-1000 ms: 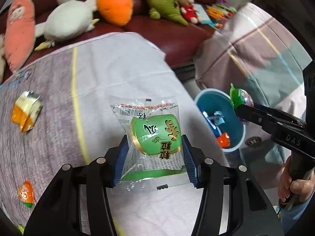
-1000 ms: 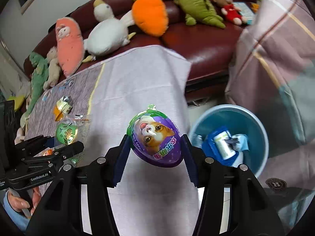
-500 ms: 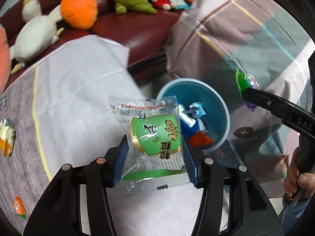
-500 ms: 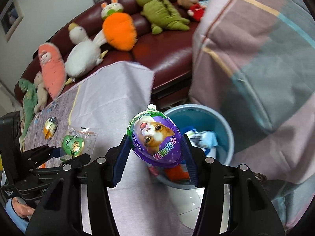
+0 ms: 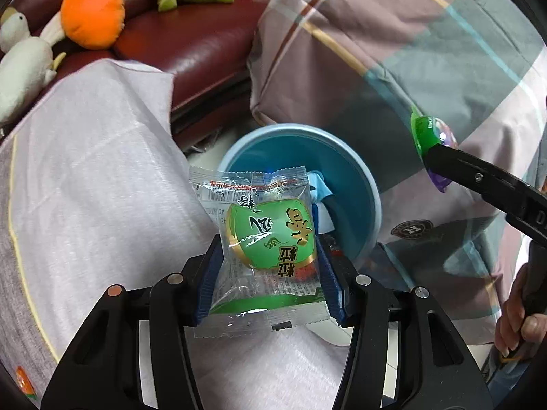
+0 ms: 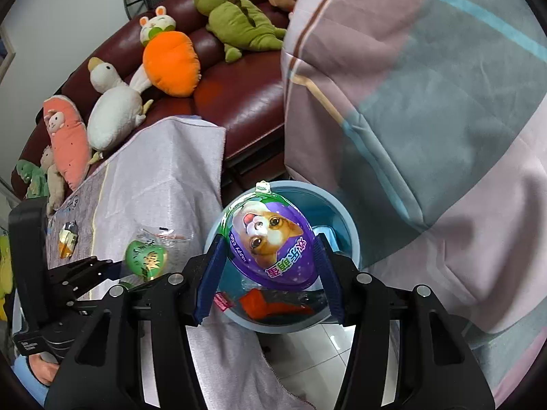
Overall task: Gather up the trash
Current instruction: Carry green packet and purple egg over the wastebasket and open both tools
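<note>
The blue bin [image 6: 345, 235] sits on the floor beside the cloth-covered counter [image 5: 89, 177], its contents largely hidden behind both loads. The left gripper [image 5: 270, 273] fingers clamp a clear packet with a green snack [image 5: 270, 235]; the right gripper [image 6: 270, 273] fingers clamp a purple puppy-print egg [image 6: 270, 242] over the bin, its lower end cut off from view
</note>
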{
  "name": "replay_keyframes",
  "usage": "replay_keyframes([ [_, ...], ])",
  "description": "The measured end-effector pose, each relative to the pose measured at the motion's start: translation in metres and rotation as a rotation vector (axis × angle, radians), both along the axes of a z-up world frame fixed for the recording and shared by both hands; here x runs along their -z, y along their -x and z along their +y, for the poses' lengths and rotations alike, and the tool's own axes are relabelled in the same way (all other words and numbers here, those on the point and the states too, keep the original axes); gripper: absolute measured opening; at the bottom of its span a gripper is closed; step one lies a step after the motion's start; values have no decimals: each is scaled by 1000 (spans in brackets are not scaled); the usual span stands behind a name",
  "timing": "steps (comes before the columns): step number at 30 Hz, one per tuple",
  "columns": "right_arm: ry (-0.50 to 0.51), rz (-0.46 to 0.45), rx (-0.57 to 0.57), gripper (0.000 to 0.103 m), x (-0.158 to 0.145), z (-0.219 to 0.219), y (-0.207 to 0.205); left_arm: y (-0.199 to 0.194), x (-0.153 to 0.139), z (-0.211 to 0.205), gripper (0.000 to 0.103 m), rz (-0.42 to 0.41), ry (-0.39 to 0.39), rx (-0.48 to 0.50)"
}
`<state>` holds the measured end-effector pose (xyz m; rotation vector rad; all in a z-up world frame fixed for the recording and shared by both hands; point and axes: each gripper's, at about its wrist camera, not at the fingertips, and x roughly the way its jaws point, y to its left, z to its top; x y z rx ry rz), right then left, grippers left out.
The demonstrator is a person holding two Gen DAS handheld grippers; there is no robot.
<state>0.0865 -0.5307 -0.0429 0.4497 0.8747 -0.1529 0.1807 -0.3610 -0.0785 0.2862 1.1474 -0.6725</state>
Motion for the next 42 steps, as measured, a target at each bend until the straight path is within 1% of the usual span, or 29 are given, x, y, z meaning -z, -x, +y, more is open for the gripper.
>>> replay_keyframes([
  [3,-5,12,9,51,6,-7,-1,-6,13,-11,56,25,-5,-1],
  [5,-9,21,16,51,10,-12,-3,-10,20,-16,65,38,-9,-2],
  [6,-10,25,19,51,11,-13,-4,-11,22,-18,74,38,-16,-4],
  [7,-11,29,21,51,13,-15,-5,-12,26,-19,79,32,-22,-10],
  [9,-14,37,24,51,16,-16,-7,-13,29,-19,82,31,-24,-17],
  [13,-17,51,23,51,22,-17,-11,-19,36,-13,83,59,-19,-42],
  [16,-19,56,22,51,25,-18,-15,-20,35,-8,85,65,-6,-55],
  [21,-18,66,15,51,28,-16,-23,-17,28,-1,88,57,11,-65],
  [30,-2,89,-9,51,31,-6,-36,-15,19,18,91,37,27,-103],
  [34,18,103,-30,52,33,2,-45,-17,20,25,91,52,33,-108],
  [35,19,107,-35,61,33,4,-47,-17,20,26,91,53,34,-109],
  [37,19,111,-36,75,35,8,-49,-17,20,29,91,54,36,-110],
  [42,26,147,-31,77,40,13,-52,-18,21,39,91,63,48,-118],
])
